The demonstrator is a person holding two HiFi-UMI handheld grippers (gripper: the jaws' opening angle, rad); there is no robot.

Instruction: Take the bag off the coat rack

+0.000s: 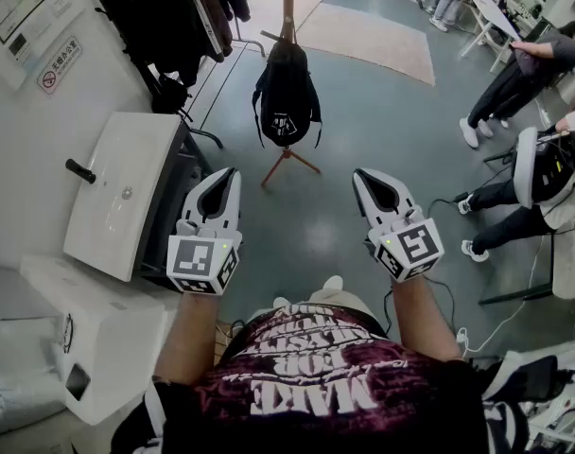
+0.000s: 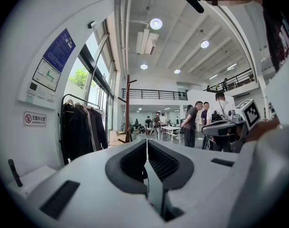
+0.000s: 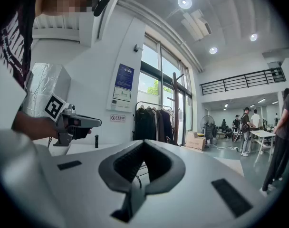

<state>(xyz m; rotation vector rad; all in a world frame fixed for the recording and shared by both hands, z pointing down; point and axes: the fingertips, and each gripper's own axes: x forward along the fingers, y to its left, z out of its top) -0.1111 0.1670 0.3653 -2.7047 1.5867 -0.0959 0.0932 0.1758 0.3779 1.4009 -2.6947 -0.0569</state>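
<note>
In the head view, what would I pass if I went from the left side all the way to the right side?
white washbasin → left claw → black bag → right claw → seated person

black bag [image 1: 287, 93], brown coat rack [image 1: 288, 8], white tongs [image 1: 212, 204]

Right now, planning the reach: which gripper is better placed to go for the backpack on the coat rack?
Left, marginally. The left gripper aims almost straight at the black backpack; the right gripper sits slightly farther off. Both are shut and empty, so either must open first.
</note>
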